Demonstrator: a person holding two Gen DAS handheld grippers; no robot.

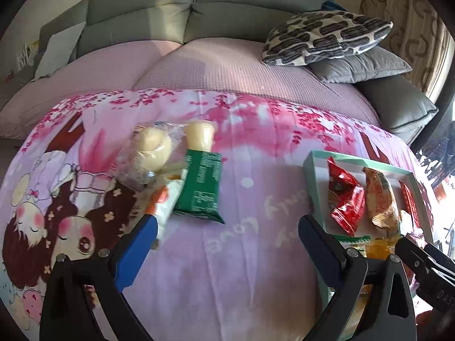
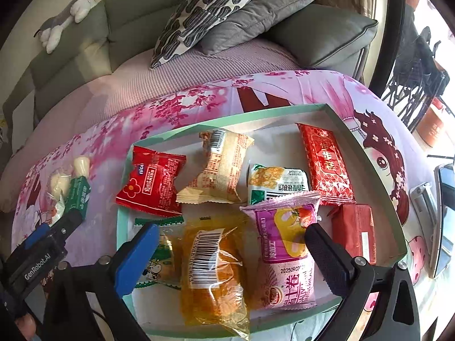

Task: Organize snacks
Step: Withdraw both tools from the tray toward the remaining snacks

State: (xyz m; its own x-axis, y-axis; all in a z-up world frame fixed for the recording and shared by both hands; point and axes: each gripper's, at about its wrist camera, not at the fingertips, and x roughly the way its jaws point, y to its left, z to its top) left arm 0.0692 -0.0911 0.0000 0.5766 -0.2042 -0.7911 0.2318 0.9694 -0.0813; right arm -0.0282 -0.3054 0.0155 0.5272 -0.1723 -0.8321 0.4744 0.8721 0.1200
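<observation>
My left gripper stands open over bare cartoon-print cloth, with nothing between its fingers. Just beyond its blue finger lies a loose heap: a green packet, a white-and-orange packet, a clear-wrapped round pastry and a jelly cup. My right gripper hangs open above the mint-green tray. Below its gap an orange cake in clear wrap and a pink roll packet lie untouched. Farther in the tray are a red packet, a tan packet and several others.
The cloth covers a low surface in front of a grey sofa with patterned cushions. A plush toy lies on the sofa back. A phone rests right of the tray. The left gripper shows at the tray's left side.
</observation>
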